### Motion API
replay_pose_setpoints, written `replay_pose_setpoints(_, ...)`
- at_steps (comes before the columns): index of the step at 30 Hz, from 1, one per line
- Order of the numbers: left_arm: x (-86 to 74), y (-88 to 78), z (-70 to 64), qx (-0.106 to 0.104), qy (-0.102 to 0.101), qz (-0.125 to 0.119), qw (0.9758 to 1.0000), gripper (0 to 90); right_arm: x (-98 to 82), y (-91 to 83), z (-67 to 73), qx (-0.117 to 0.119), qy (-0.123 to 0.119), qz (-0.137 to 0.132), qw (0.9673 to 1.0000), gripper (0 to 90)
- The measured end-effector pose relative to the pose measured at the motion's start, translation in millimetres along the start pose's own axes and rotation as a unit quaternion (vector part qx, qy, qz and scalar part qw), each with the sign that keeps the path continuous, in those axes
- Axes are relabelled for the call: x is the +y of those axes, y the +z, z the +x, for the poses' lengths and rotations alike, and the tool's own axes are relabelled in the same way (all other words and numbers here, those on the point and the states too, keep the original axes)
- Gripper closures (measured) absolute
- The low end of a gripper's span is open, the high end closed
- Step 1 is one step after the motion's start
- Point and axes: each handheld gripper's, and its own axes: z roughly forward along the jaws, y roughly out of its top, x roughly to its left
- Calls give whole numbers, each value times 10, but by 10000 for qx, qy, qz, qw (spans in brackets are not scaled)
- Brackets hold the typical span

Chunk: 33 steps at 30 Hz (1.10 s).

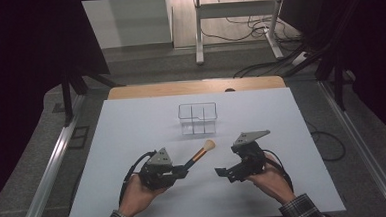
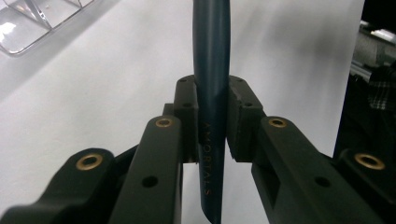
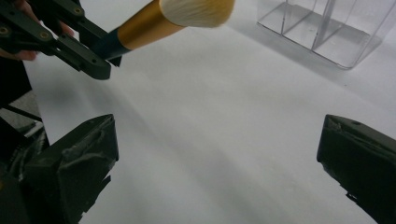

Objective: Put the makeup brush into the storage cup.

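Left gripper (image 1: 180,172) clamps the dark handle of the gold-ferruled, cream-bristled makeup brush (image 1: 202,152), long axis aimed at 1 o'clock. Clear plastic divided organizer (image 1: 197,118) sits at 12 o'clock, near the bristles. Right gripper (image 1: 224,173) gapes wide, holding nothing.

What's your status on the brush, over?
Left gripper shut on makeup brush by its dark handle, bristles toward clear organizer. Right gripper open, nothing between its jaws. White mat between brush and organizer bare.
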Motion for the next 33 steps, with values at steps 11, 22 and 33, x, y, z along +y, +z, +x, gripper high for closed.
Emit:
replay_pose_setpoints(11,9,32,-73,-1,-137,-320,9994,769,23,-1,17,327,23,-228,9992,0)
replay_pose_setpoints(22,35,90,-162,-136,-145,-577,9981,769,105,9,97,507,314,-526,9968,0)
replay_pose_setpoints(33,72,125,-232,-218,-92,-751,9969,769,198,88,186,700,760,-519,9933,25)
